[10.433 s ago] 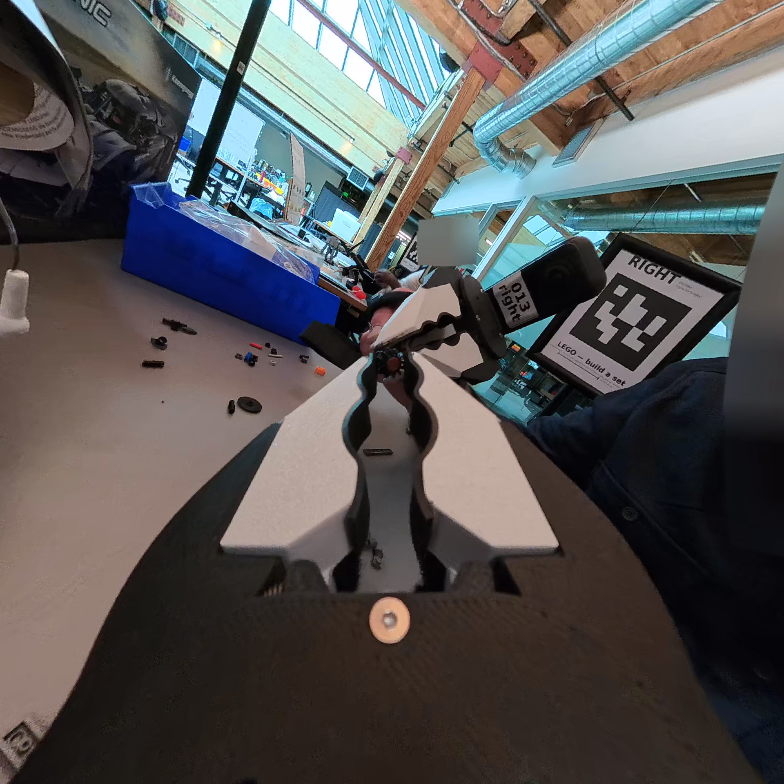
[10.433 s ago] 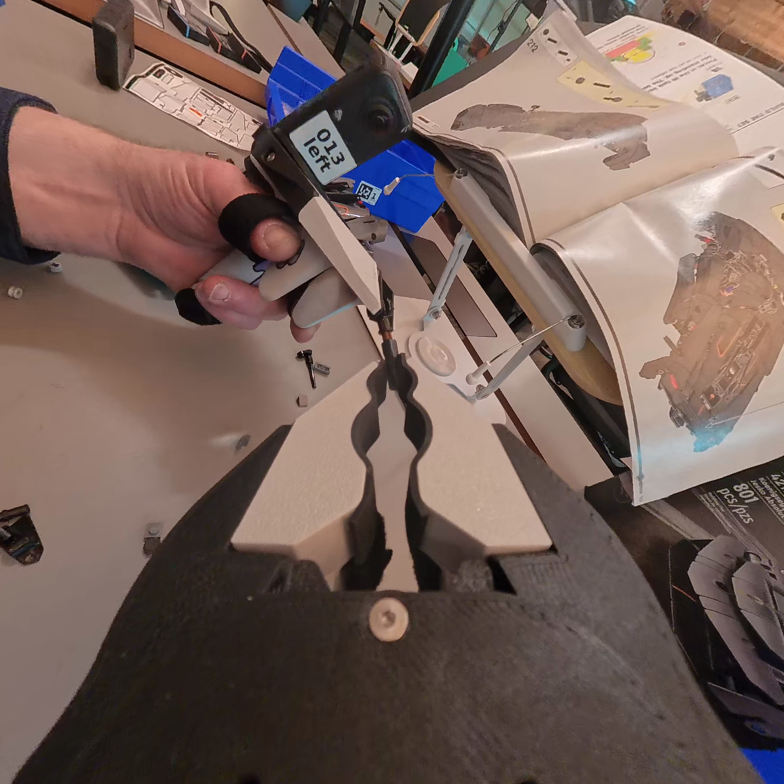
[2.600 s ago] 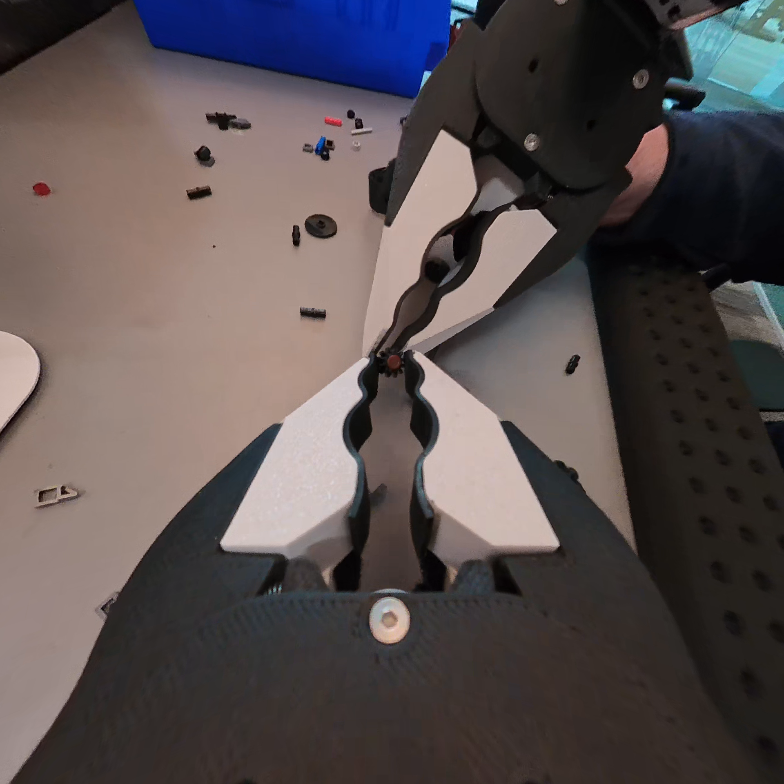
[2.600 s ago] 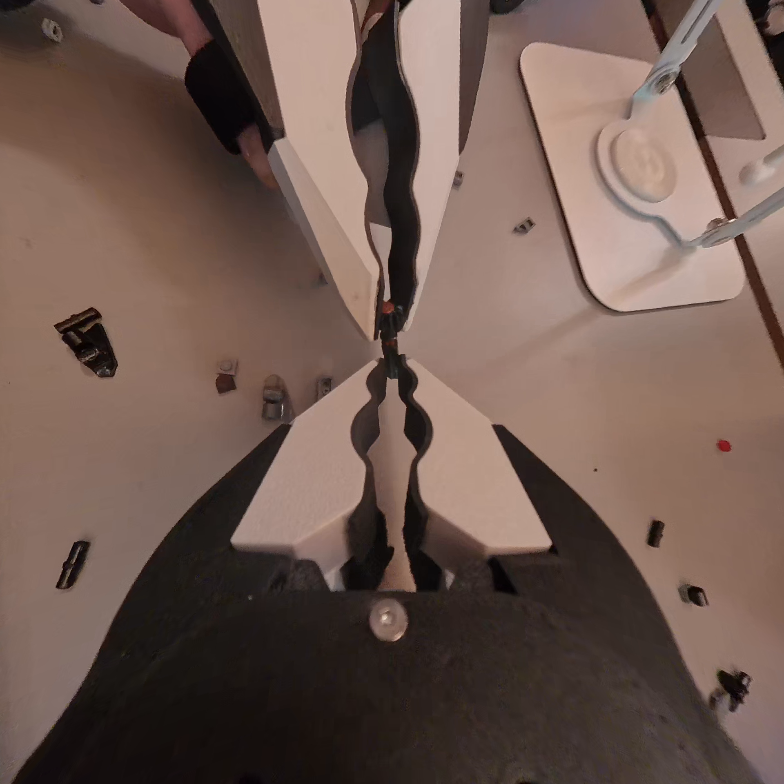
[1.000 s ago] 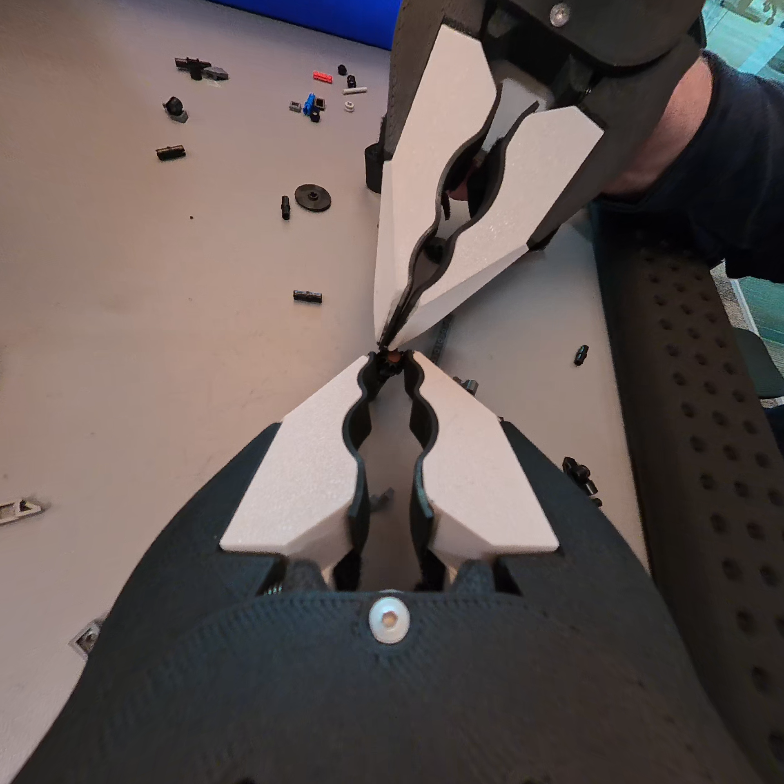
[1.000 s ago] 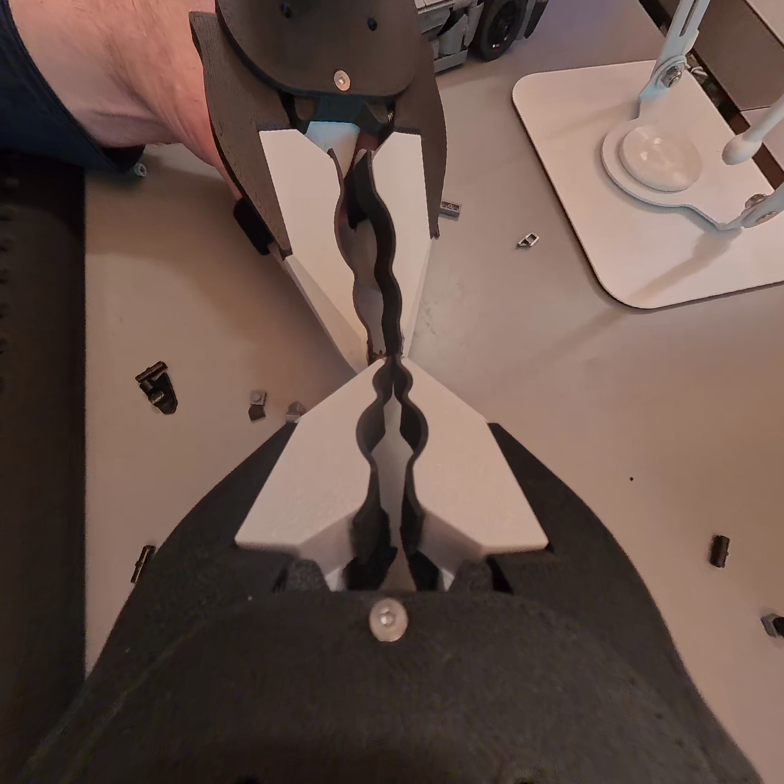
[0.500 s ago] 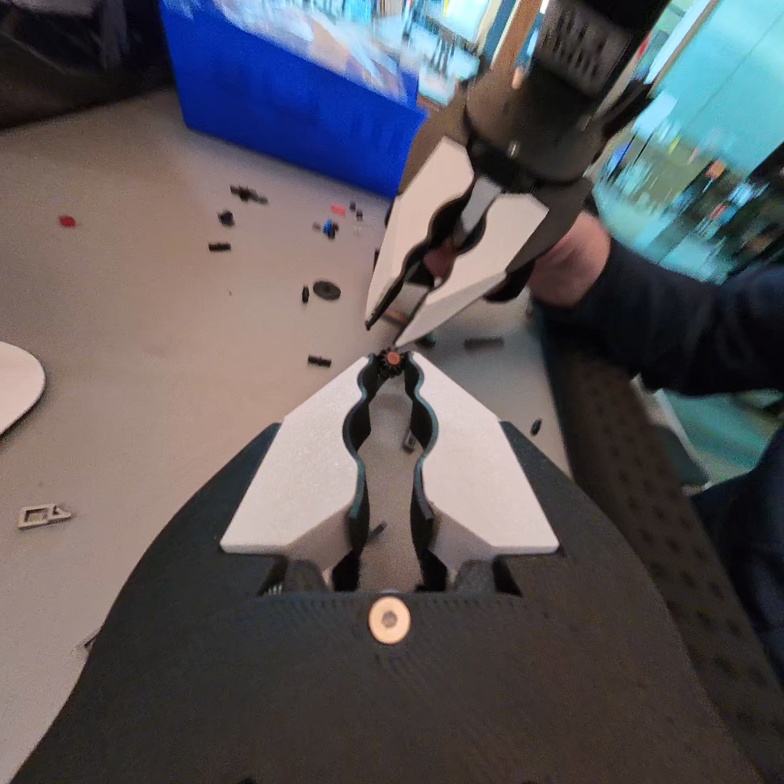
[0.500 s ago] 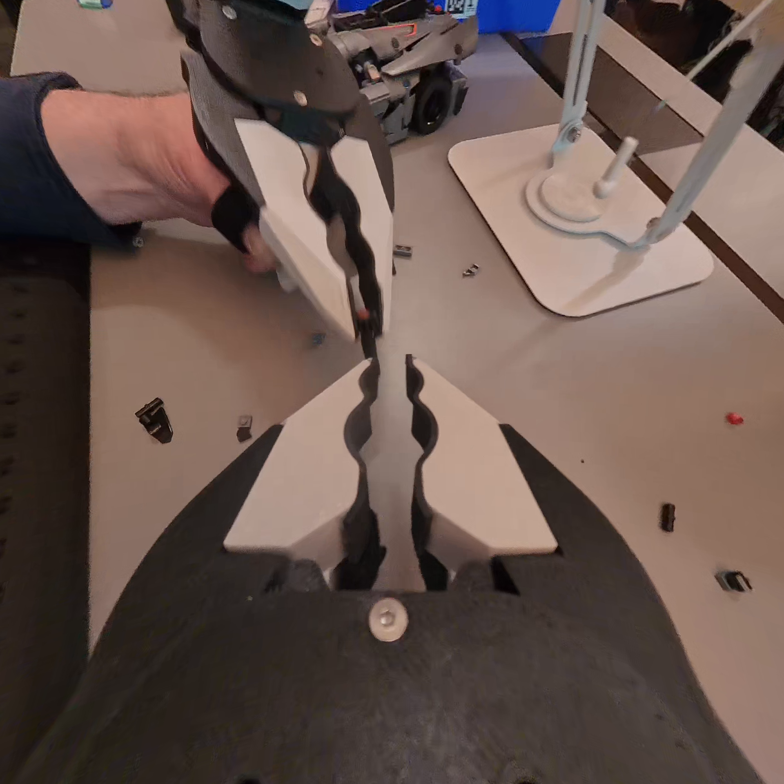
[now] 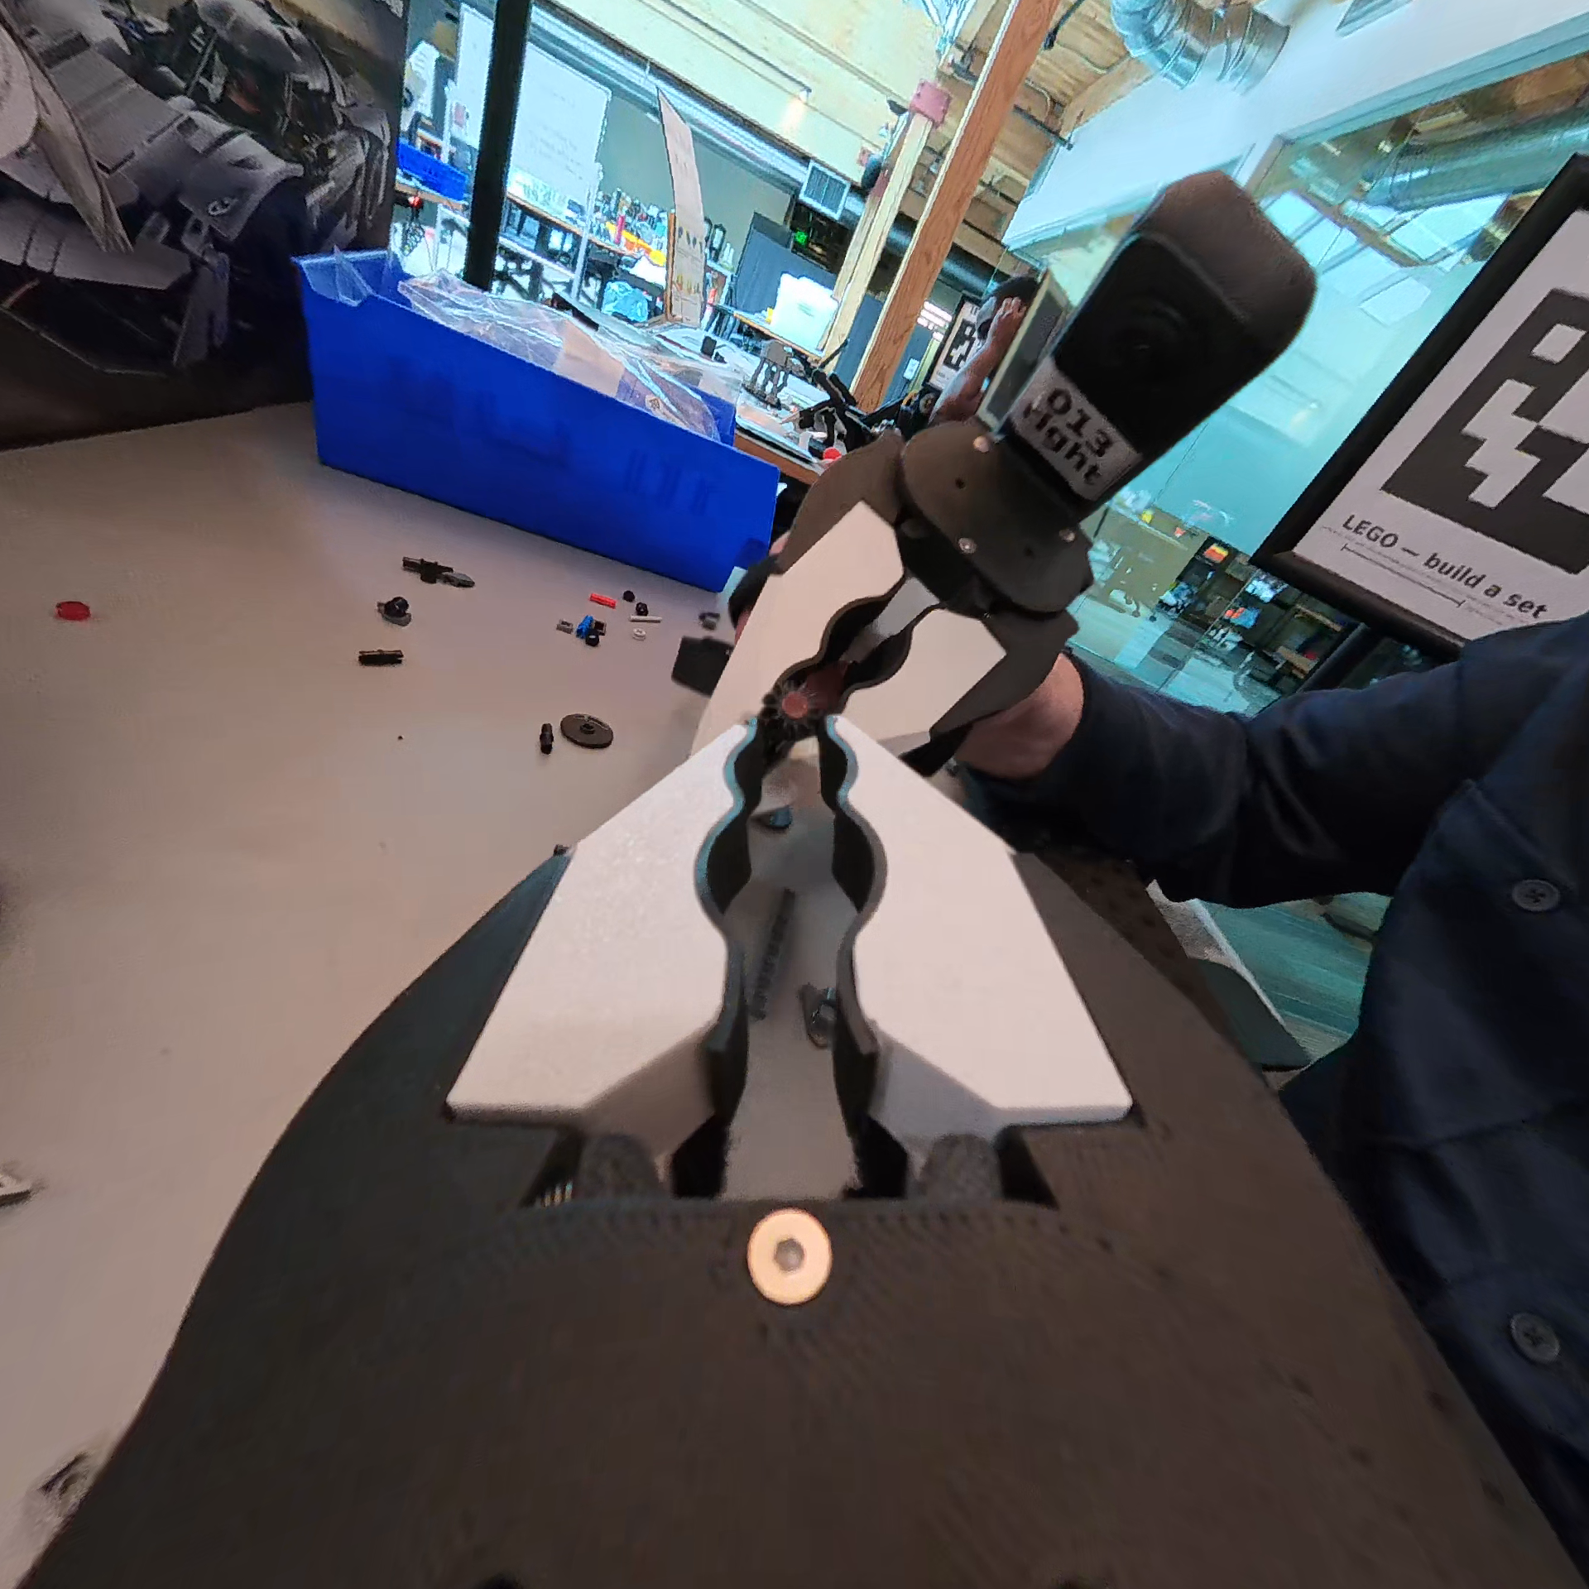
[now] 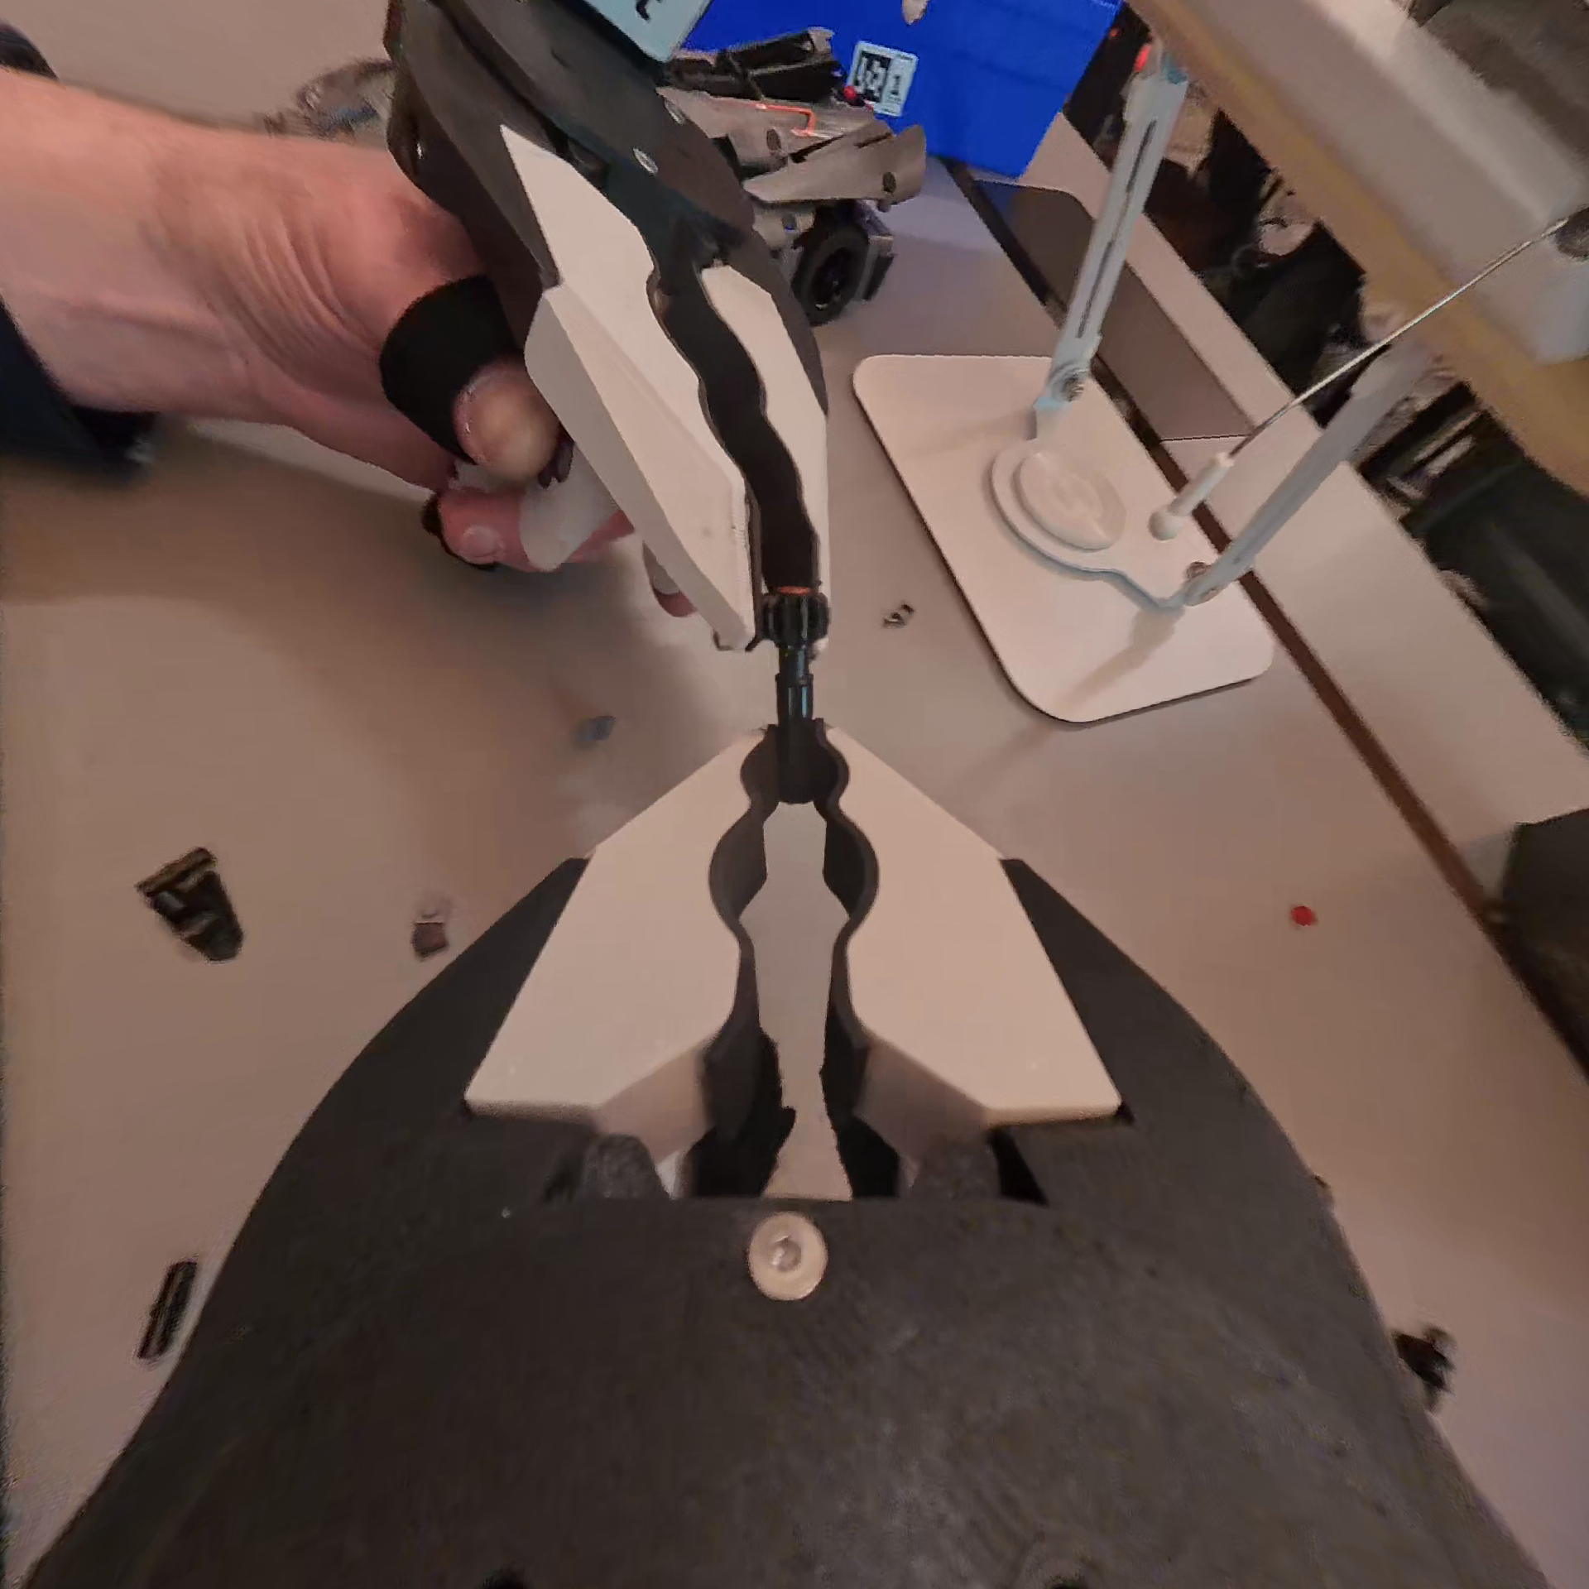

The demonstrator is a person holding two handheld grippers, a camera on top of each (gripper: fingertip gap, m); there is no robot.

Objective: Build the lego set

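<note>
Lego gear [image 10: 793, 615], small, black: pinched at left gripper [image 10: 787, 621] fingers' tips, above the surface [image 10: 1075, 860]. Black axle [image 10: 795, 727]: clamped in nearly closed right gripper [image 10: 795, 757]. Step: mating the 2 parts. Next: coaxial alignment, steady push.

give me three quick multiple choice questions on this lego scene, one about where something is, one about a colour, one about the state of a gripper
1. Where does the small red round piece lie?
A. in the bin
B. on the table top, apart from the other loose parts
C. between gripper fingers

2. What colour is the storage bin?
A. blue
B. green
C. yellow

3. How is the right gripper set?
A. wide open and empty
B. lying on the table
C. shut on the black pin

Answers:
1 B, it sits alone on the grey surface far to the left.
2 A, its walls are bright blue.
3 C, its fingertips clamp the pin, whose other end meets the black gear held in the left gripper.
</note>
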